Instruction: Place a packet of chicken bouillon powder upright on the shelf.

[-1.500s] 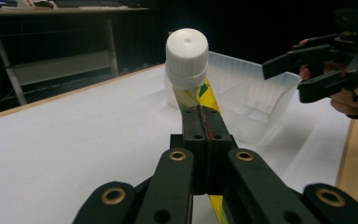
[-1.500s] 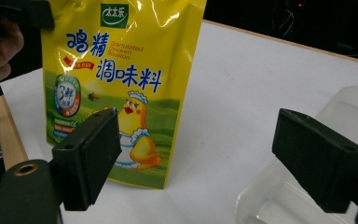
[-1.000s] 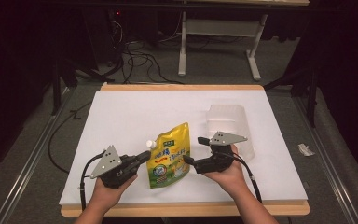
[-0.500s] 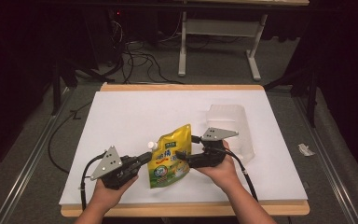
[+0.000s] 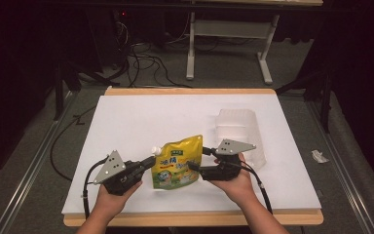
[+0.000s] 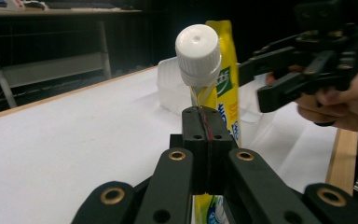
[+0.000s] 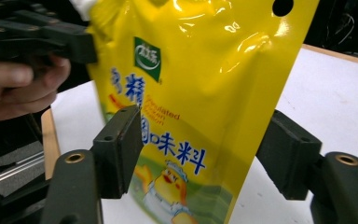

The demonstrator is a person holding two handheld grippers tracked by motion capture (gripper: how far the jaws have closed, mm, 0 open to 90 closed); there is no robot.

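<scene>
White table (image 5: pixel 126 126) in a dark room; yellow spout pouch (image 5: pixel 177 161) is held upright at lower centre of the high view.
Left gripper (image 6: pixel 204 126) is clamped on the pouch edge below the white cap (image 6: pixel 198 49); right gripper (image 7: pixel 200 154) jaws, just closing, are seen apart around the pouch, not yet pressing; the second grip is judged unfinished.

You have a yellow stand-up pouch (image 5: pixel 177 162) upright near the front edge of the table, tilted slightly. Its front carries blue characters, a green logo and a cartoon chick. The white screw cap (image 6: pixel 198 54) is fitted on the corner spout. A round hang hole sits near its top edge.
</scene>
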